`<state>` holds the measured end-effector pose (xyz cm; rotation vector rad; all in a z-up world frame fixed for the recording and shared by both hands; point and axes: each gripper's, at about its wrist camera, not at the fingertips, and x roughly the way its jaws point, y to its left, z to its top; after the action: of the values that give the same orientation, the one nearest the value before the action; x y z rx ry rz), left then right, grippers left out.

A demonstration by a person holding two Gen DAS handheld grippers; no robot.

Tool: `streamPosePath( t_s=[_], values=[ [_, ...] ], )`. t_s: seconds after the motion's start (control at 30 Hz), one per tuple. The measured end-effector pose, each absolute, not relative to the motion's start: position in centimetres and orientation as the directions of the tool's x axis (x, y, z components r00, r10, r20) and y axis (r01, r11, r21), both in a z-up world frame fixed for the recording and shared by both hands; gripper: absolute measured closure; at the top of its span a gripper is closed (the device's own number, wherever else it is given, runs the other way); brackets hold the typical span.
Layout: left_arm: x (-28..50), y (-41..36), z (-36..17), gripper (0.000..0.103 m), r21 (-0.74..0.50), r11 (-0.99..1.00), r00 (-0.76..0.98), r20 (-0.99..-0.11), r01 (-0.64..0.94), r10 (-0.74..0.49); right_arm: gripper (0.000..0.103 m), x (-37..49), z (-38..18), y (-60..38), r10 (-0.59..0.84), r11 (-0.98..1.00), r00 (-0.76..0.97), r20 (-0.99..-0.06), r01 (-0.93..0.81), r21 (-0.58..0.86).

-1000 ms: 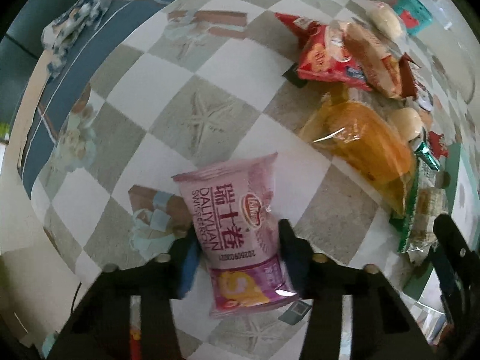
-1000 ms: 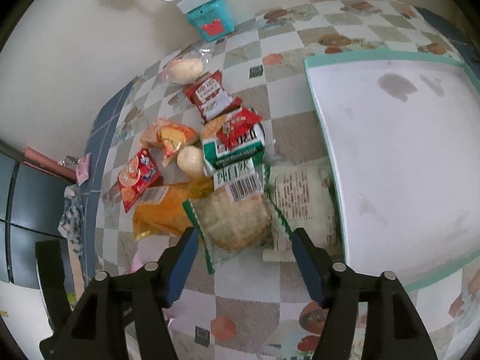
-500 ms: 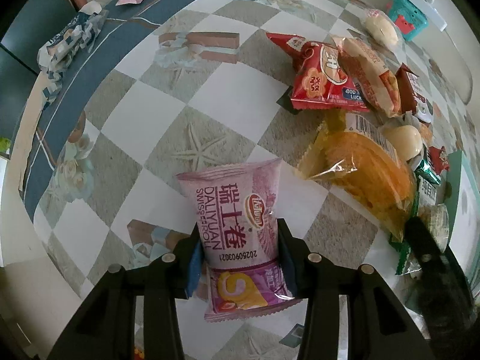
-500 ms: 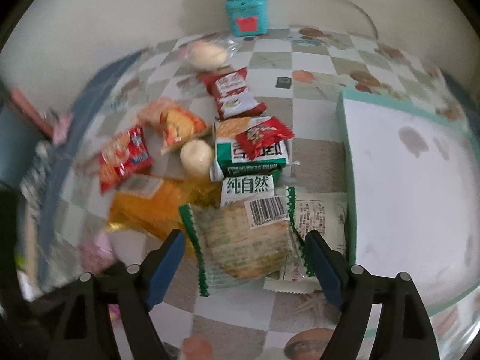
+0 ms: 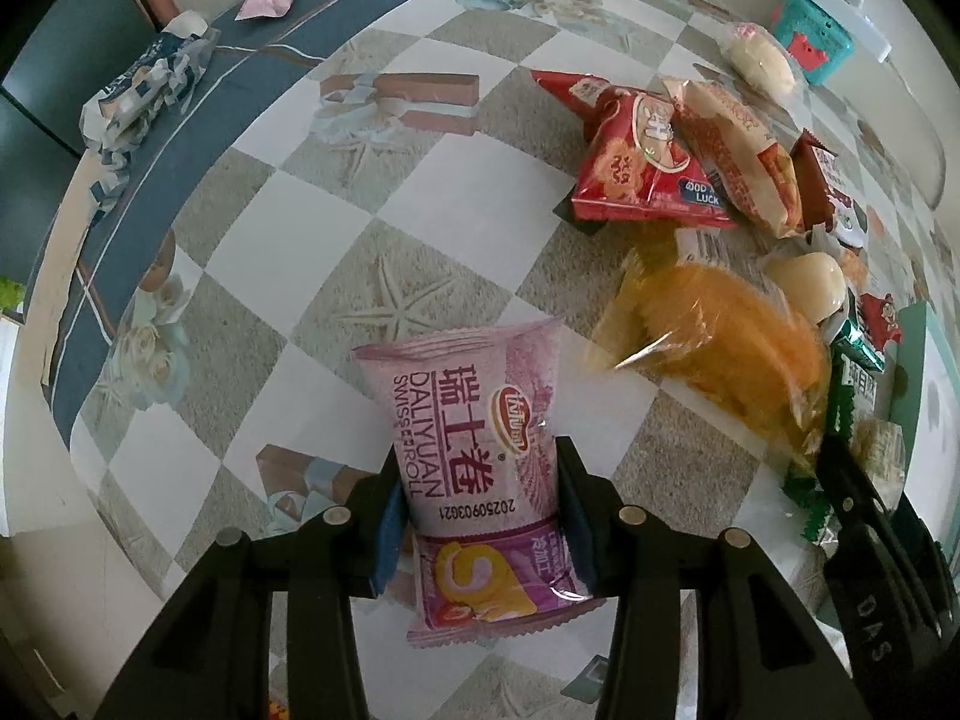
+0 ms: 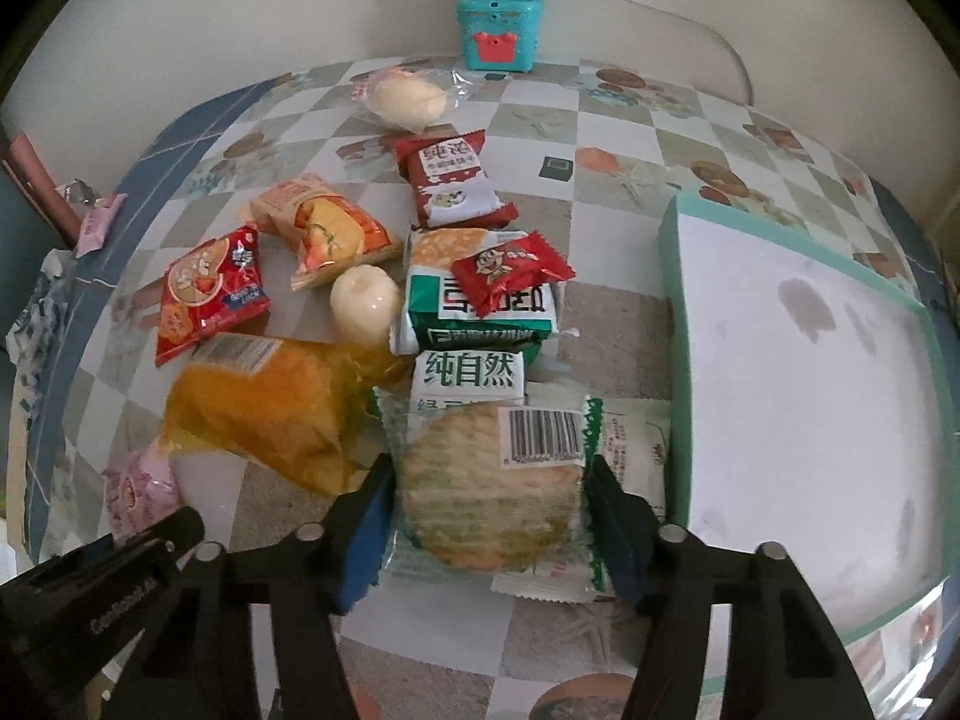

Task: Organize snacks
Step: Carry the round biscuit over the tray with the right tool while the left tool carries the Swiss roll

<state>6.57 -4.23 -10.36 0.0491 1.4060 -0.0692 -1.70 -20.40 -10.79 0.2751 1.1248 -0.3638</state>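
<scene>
While the left gripper (image 5: 477,516) pinches the pink Swiss roll pack (image 5: 474,456) at mid-length above the checkered tablecloth (image 5: 288,228), the right gripper (image 6: 489,516) straddles the round cracker pack (image 6: 492,492); jaws close beside it, contact unclear. Past it: orange bag (image 6: 264,402), green-white packs (image 6: 474,324), red pouch (image 6: 210,294). Teal-rimmed tray (image 6: 678,300) sits right.

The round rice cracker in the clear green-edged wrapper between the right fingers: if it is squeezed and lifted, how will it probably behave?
The rice cracker pack is probably light: a thin puffed disc. It is likely brittle, so a hard squeeze by the right gripper may crack it. Its glossy film wrapper looks loose, so it could slip or crumple.
</scene>
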Motion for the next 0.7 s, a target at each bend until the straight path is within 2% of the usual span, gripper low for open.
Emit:
streamPosePath(
  t_s=[0.4, 0.53, 0.7],
  values=[
    [6.2, -1.6, -8.5, 0.062, -0.062, 0.998, 0.178, -0.982, -0.01, -0.059, 0.044, -3.2, -8.5, -21.6, -0.054, 0.873, 0.434, -0.899, 0.458, 0.169],
    [6.7, -1.5, -6.4, 0.062, -0.048, 0.998, 0.209, -0.977, -0.038, -0.039, 0.044, -3.4, -6.9, -22.4, -0.066, 0.844, 0.441, -0.895, 0.504, 0.186],
    [7.3, -4.1, -3.7, 0.062, -0.05, 0.999, 0.246, -0.968, 0.009, -0.05, 0.044, -3.4, -5.1, -24.8, -0.13, 0.793, 0.434, -0.891, 0.585, 0.169]
  ],
)
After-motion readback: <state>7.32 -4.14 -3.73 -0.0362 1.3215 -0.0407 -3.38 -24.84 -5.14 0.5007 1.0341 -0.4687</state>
